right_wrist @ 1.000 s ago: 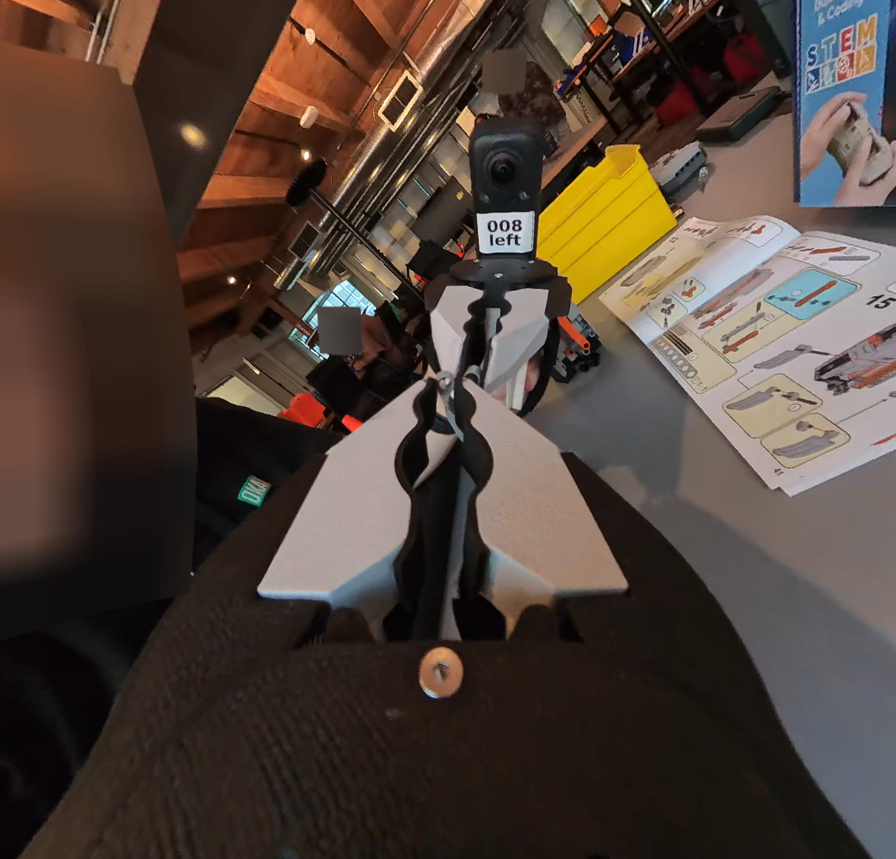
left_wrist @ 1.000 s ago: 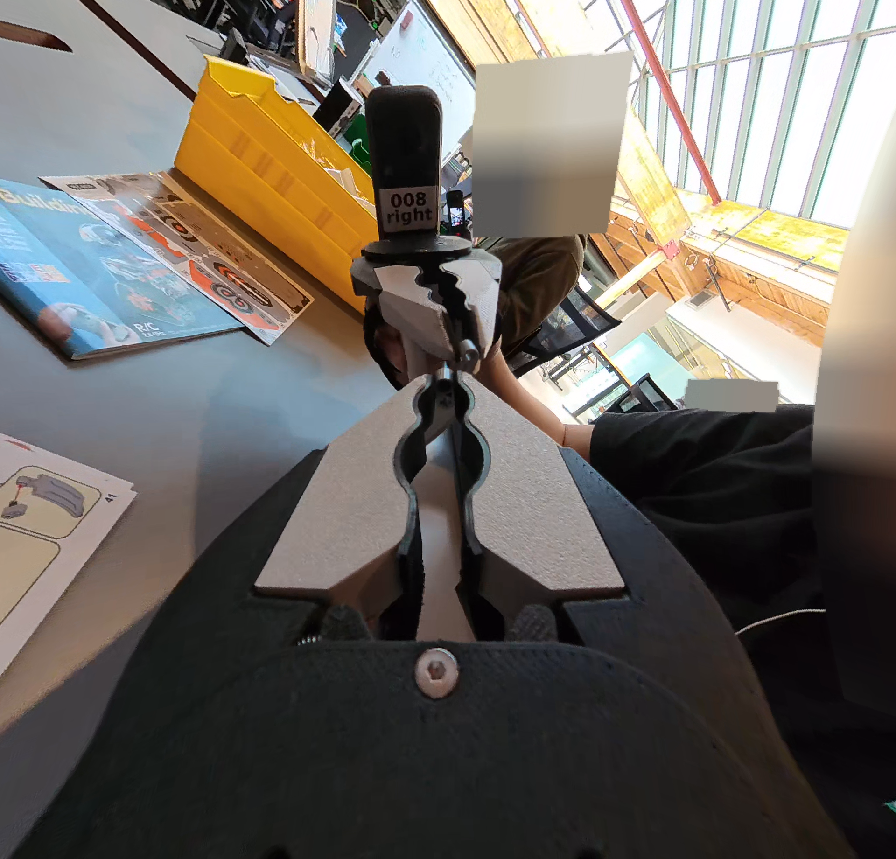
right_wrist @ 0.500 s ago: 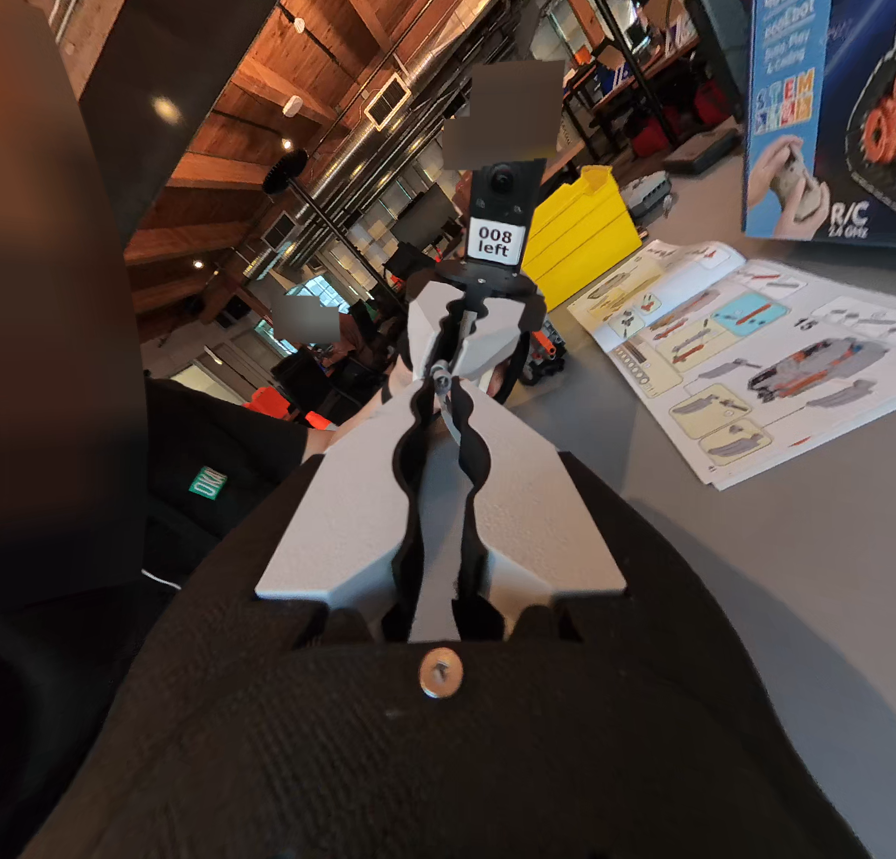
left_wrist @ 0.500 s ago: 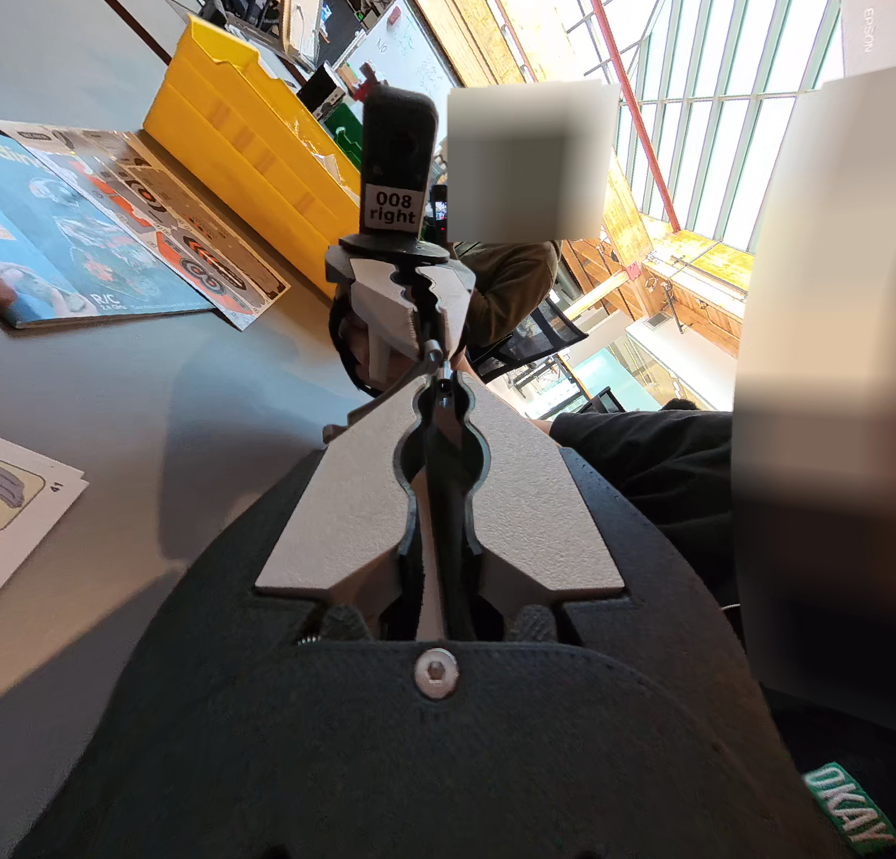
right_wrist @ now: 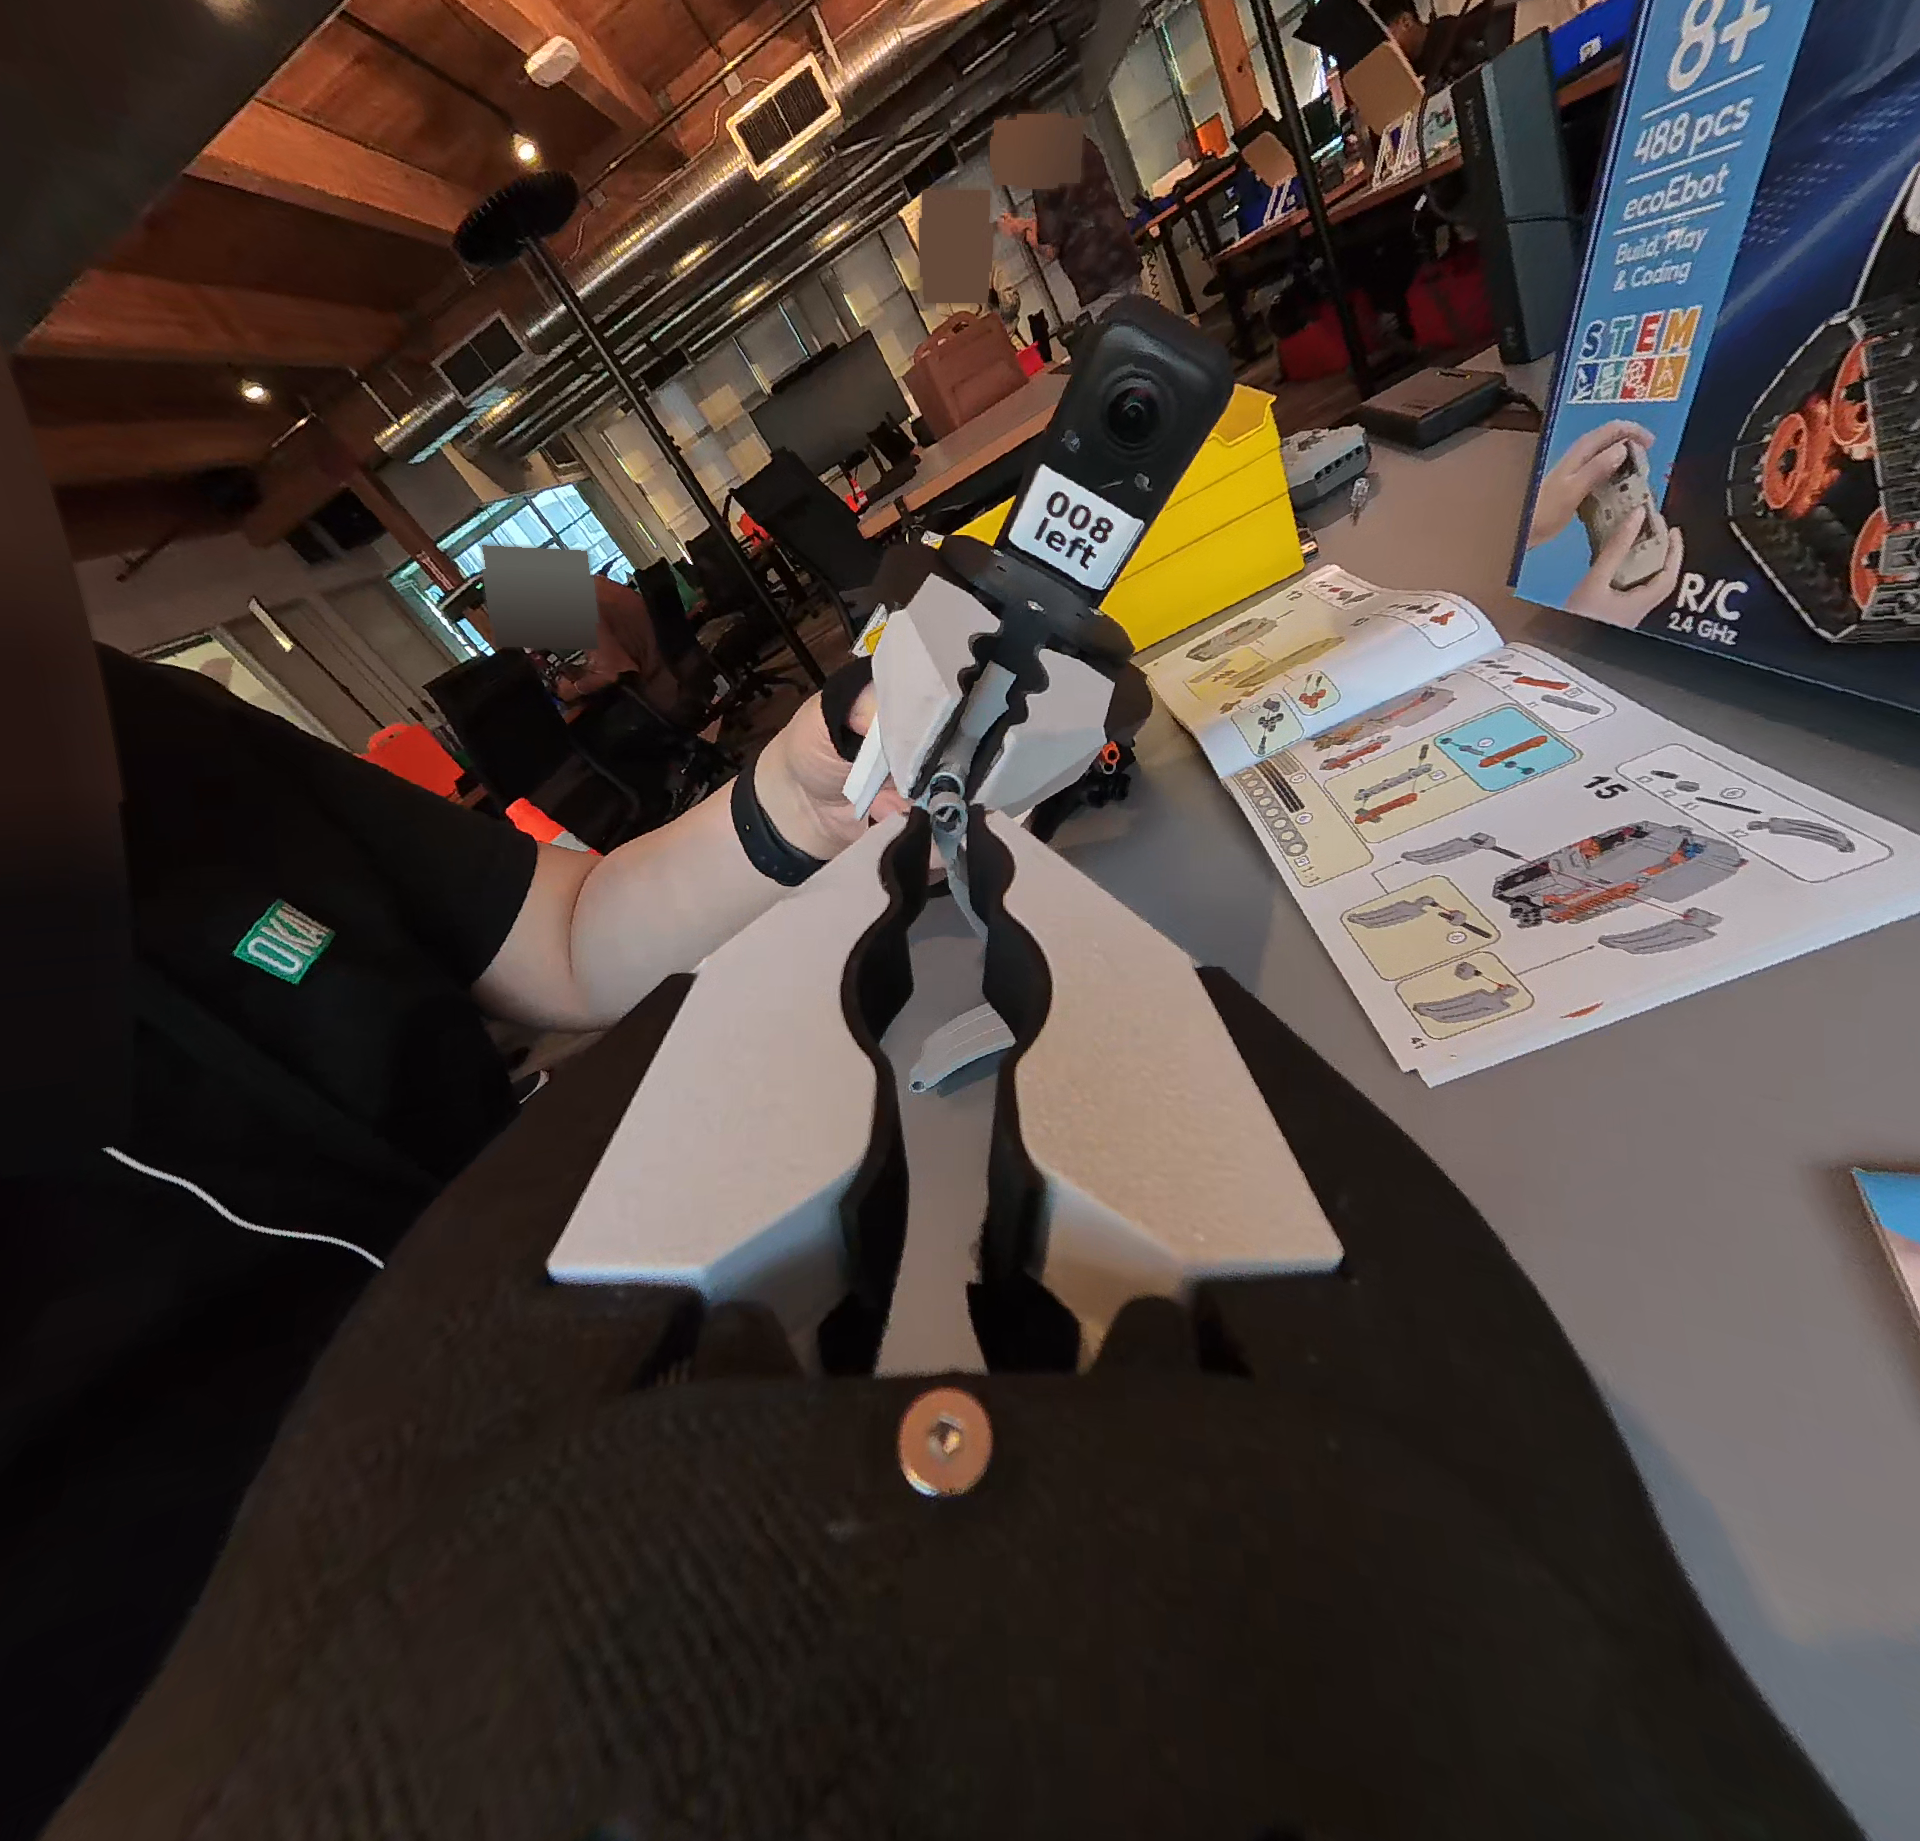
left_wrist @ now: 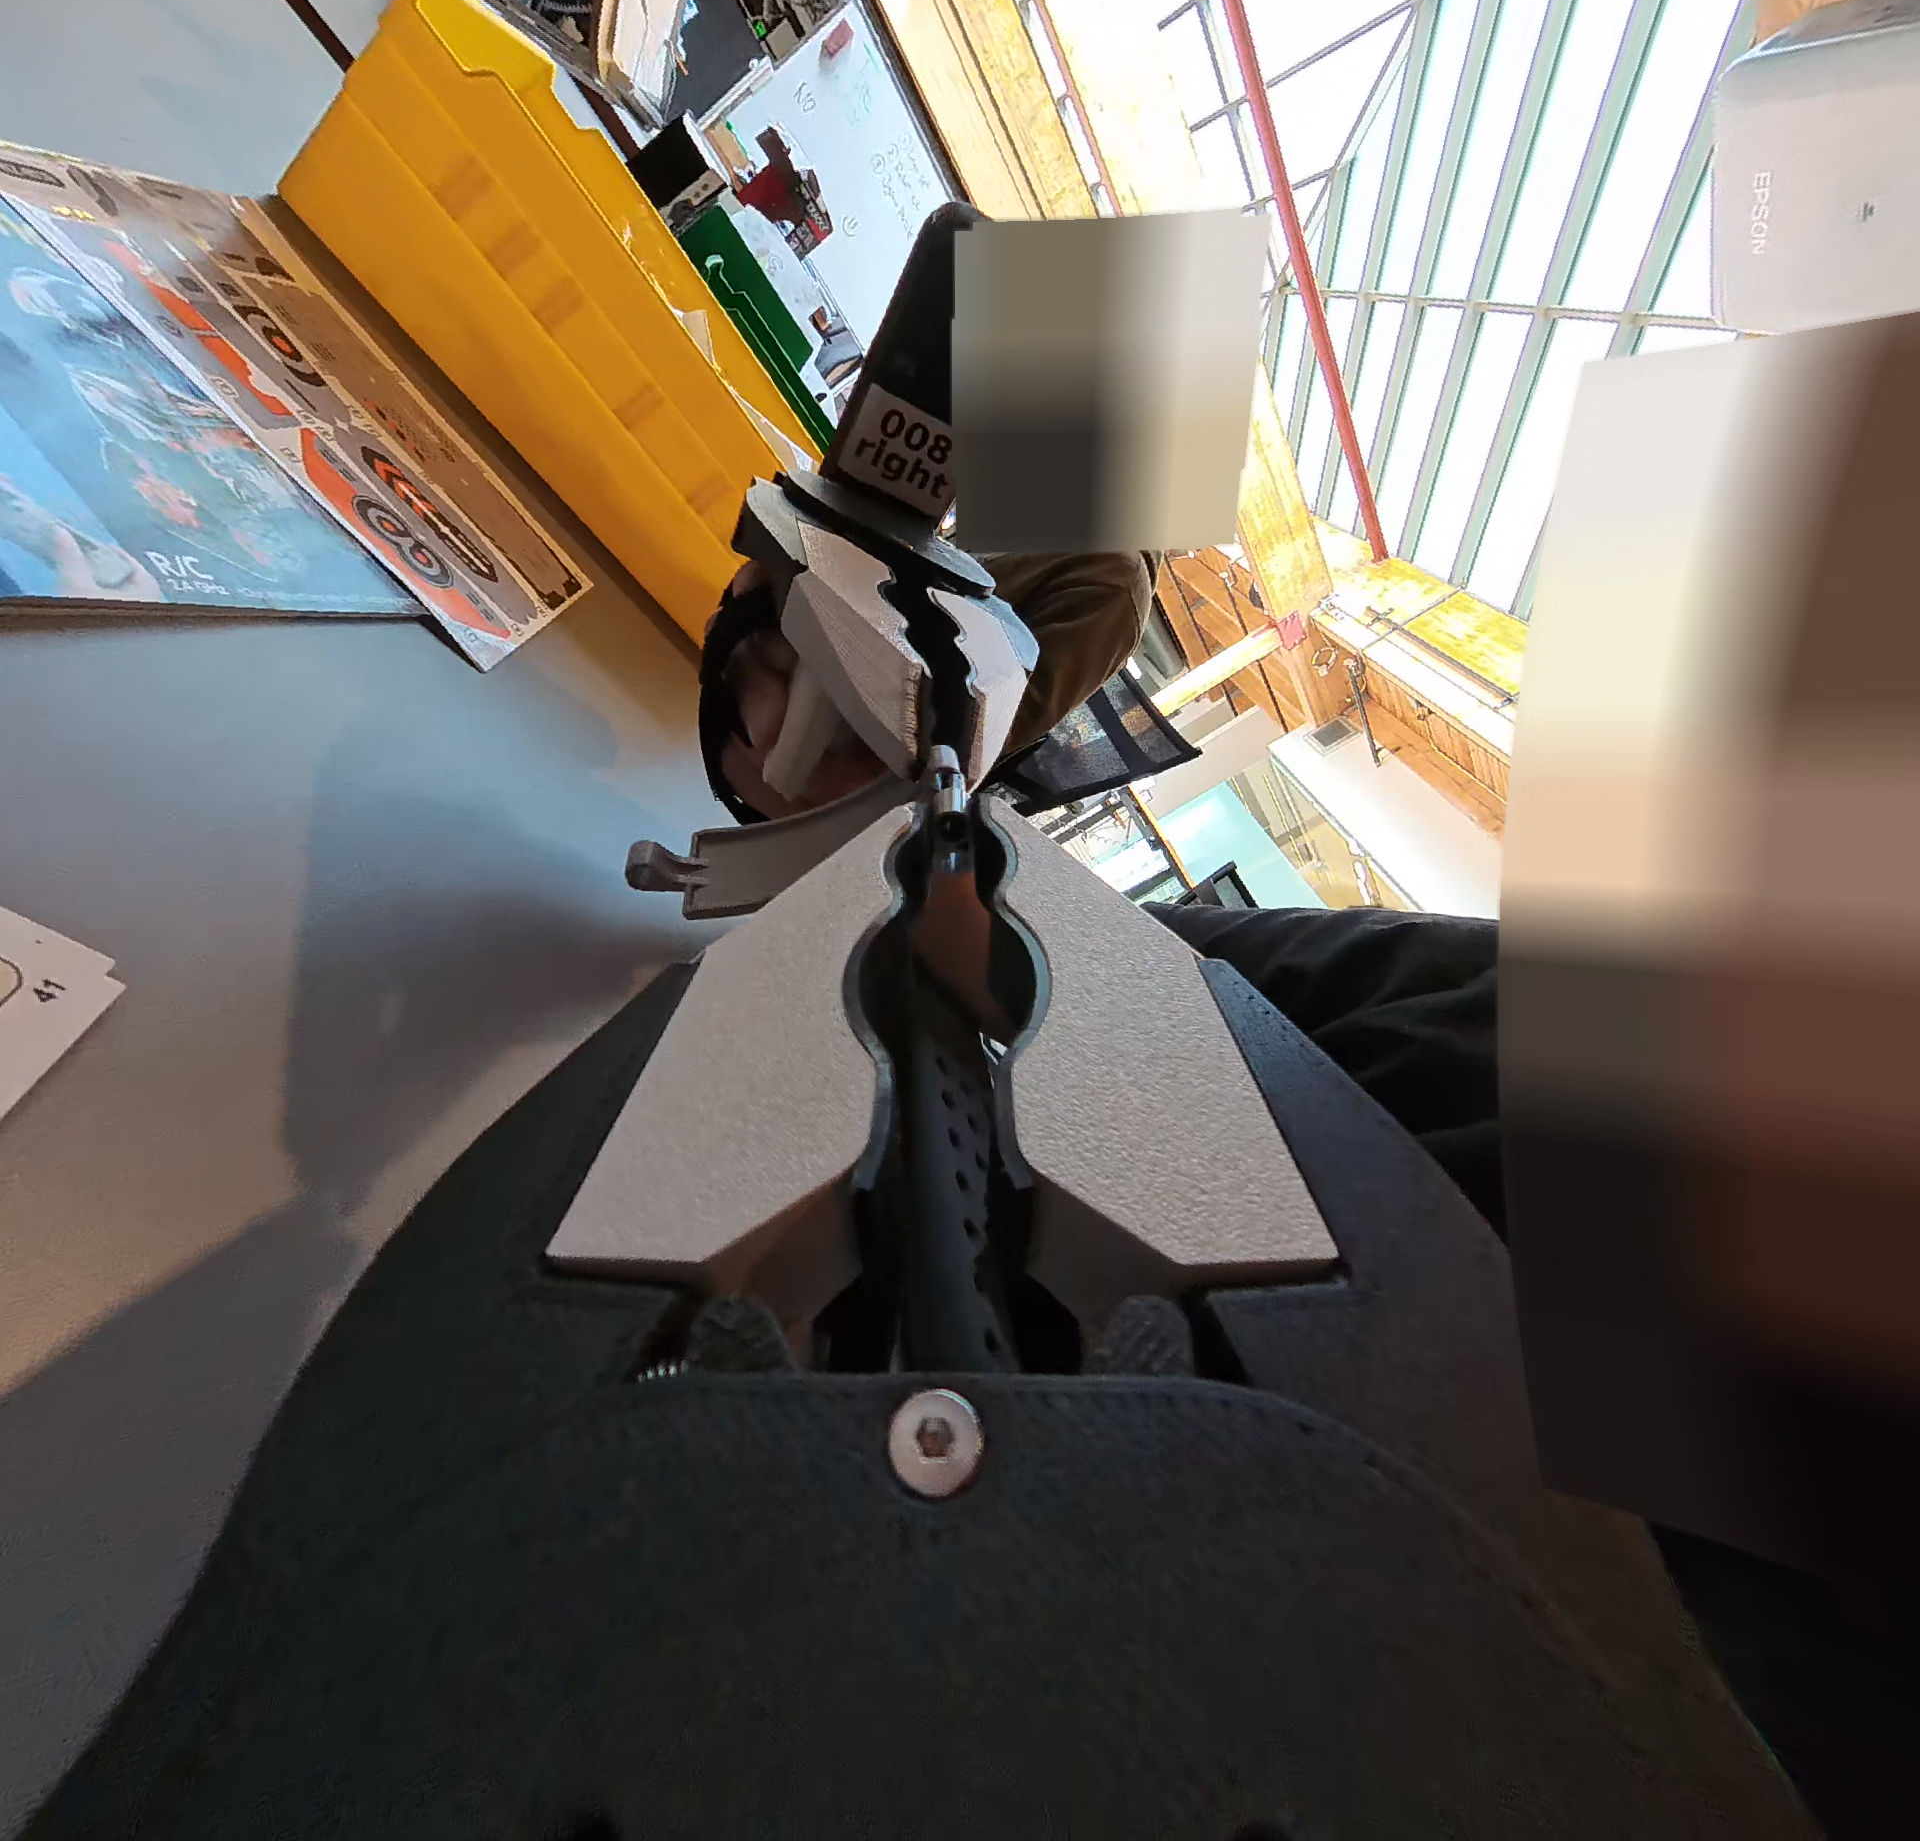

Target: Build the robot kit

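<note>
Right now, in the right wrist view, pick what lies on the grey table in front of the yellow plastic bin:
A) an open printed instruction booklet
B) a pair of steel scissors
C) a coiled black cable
A: the open printed instruction booklet lies flat on the grey table, just in front of the yellow plastic bin.

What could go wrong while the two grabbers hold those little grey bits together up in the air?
The small pin is pinched only at the tips of the left gripper, so it may twist or pop out. The curved grey piece sticks out sideways from the right gripper; a push could swing it off line. Both hang above the table, so a dropped part might bounce away.
</note>
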The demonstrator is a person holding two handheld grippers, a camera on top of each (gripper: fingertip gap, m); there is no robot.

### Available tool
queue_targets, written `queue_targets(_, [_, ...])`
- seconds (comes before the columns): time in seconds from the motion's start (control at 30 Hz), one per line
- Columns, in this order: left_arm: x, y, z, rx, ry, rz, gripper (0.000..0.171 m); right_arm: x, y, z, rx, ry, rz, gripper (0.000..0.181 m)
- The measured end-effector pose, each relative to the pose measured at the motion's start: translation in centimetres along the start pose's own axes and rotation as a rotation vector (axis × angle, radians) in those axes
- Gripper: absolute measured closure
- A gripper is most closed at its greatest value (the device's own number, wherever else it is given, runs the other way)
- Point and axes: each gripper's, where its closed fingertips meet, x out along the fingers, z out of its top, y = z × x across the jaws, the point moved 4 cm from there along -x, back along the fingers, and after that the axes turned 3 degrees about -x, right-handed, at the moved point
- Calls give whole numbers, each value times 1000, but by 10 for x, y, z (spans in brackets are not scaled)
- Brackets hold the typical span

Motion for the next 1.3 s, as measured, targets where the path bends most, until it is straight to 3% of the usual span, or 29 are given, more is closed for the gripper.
queue_targets(0.9, [-5, 7, 1, -117, -34, -11, 167, 6, -6, -2, 27, -62, 12, 177])
queue_targets(1.13, [0, -2, -5, -163, -15, -68, 167, 3, 12, 0, -268, -40, -57, 177])
queue_targets(1.3, [-1, -15, -9, -43, 58, -57, 168, 7, 30, 2, -557, -5, -145, 177])
